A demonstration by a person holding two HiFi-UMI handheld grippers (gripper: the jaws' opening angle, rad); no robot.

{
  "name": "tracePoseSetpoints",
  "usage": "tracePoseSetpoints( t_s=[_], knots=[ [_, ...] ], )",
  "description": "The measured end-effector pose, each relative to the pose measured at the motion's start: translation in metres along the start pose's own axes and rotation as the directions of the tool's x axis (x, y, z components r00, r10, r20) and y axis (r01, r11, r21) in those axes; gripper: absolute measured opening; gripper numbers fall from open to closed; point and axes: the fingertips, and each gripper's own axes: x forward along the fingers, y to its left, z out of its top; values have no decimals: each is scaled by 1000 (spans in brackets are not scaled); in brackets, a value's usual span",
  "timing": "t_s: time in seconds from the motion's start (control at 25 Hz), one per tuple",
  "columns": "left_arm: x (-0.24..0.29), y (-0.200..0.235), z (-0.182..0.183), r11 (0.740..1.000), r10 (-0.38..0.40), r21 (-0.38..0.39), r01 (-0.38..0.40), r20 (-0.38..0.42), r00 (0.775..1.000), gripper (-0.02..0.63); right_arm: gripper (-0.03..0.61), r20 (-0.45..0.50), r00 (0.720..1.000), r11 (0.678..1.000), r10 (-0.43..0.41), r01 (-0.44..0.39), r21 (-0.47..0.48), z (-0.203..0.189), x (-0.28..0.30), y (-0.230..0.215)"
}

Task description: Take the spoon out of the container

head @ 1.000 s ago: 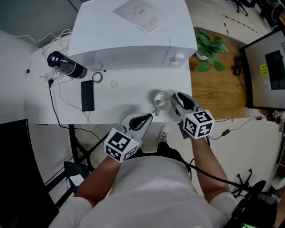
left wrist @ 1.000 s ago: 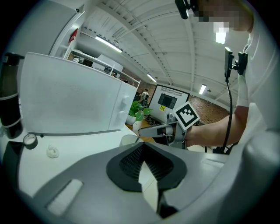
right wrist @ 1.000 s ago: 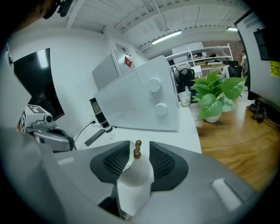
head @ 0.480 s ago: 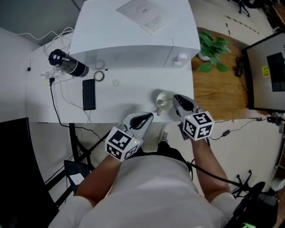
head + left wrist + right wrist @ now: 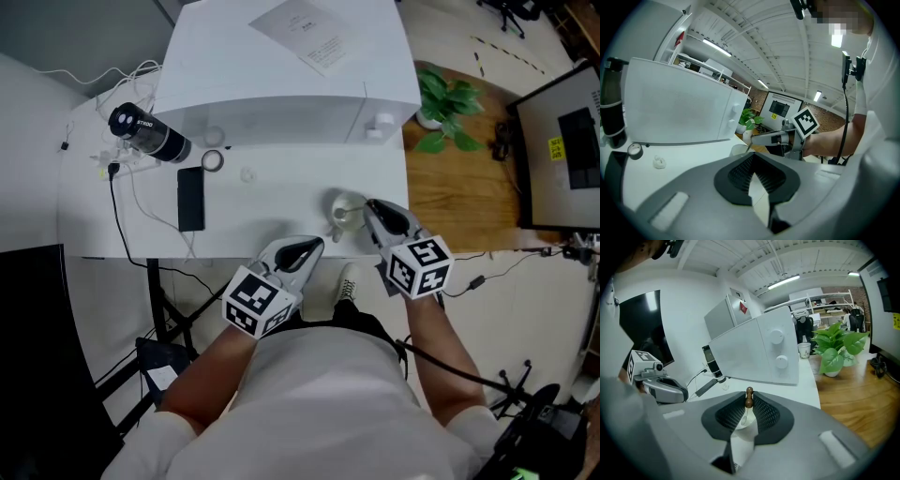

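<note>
A small white cup, the container (image 5: 343,212), stands near the table's front edge. In the right gripper view the cup (image 5: 742,423) sits just beyond the jaws. A thin spoon (image 5: 748,398) with a brown beaded handle end stands up out of it. My right gripper (image 5: 368,204) is at the cup's right side and its jaws are closing, with the spoon handle pinched between the tips (image 5: 749,403). My left gripper (image 5: 313,247) hovers at the table's front edge, left of the cup, shut and empty (image 5: 754,158).
A white microwave (image 5: 281,75) with a paper sheet on top fills the back of the table (image 5: 272,202). A black bottle (image 5: 150,137), a dark phone (image 5: 190,199), cables and a tape roll (image 5: 214,160) lie at the left. A potted plant (image 5: 444,101) stands on the wooden floor at the right.
The right gripper's jaws have narrowed around the spoon handle at the cup. The left gripper has stayed in place.
</note>
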Motion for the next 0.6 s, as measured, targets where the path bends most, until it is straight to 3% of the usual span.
tracePoseSetpoints(
  t_s=[0.6],
  knots=[
    [-14, -12, 16, 999, 6, 43, -7, 45, 999, 5, 57, 86, 996, 999, -9, 11, -33, 34, -36, 14]
  ],
)
